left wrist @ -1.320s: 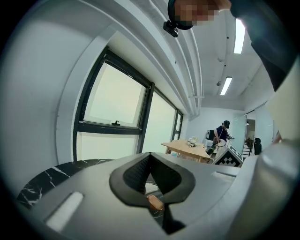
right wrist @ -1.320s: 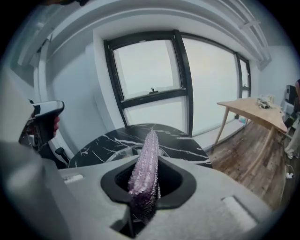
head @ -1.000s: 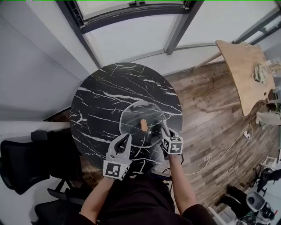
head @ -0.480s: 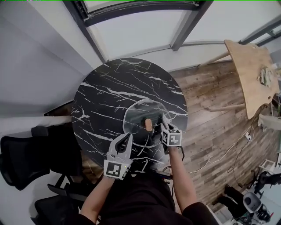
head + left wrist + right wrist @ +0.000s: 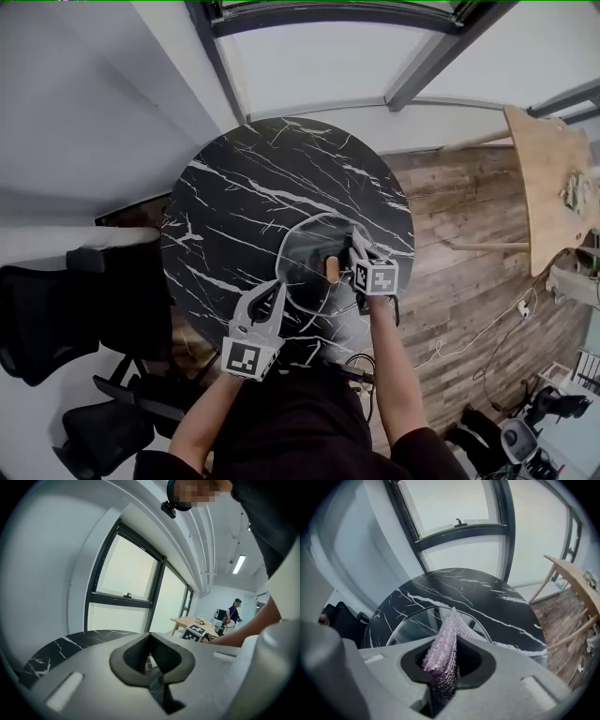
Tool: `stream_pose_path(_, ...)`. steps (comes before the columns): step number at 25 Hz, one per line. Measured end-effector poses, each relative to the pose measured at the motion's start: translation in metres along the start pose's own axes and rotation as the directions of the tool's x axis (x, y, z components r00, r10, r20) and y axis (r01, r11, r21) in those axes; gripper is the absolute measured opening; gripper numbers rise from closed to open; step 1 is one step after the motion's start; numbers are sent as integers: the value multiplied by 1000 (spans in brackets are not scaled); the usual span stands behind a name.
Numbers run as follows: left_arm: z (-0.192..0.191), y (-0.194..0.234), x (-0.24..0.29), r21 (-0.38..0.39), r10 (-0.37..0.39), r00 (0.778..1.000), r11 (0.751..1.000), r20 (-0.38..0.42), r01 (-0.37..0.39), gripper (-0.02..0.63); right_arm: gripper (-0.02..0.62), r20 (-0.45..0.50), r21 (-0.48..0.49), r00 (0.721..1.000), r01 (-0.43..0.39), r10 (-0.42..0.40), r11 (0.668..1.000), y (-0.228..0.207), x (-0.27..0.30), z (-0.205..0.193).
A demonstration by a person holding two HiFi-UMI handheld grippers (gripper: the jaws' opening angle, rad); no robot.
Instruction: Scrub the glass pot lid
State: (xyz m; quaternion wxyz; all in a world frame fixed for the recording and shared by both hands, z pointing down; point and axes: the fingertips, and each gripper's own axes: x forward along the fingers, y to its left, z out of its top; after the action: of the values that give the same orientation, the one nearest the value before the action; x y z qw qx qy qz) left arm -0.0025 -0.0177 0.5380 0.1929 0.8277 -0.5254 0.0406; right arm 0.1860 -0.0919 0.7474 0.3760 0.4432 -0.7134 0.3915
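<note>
Both tongs are clenching: right tongs on a purple cloth, left tongs shut beside the glass pot lid near the surface's near-right edge. Hard scrubbing is risking sliding it off.

The glass pot lid is round and clear with a metal rim and a tan knob at its centre. It lies flat, knob up, toward 4 o'clock on the black marble top, and its 8 o'clock rim meets the left gripper. A lilac mesh cloth (folded to a ridge) stands pinched in the right gripper at the lid's 4 o'clock edge.
</note>
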Motion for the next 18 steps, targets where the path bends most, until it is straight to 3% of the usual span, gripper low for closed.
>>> stream_pose_path(18, 1, 52, -16, -37, 52, 999, 998, 7, -52, 3, 71, -82, -86, 996, -38, 31, 996, 33, 34, 36)
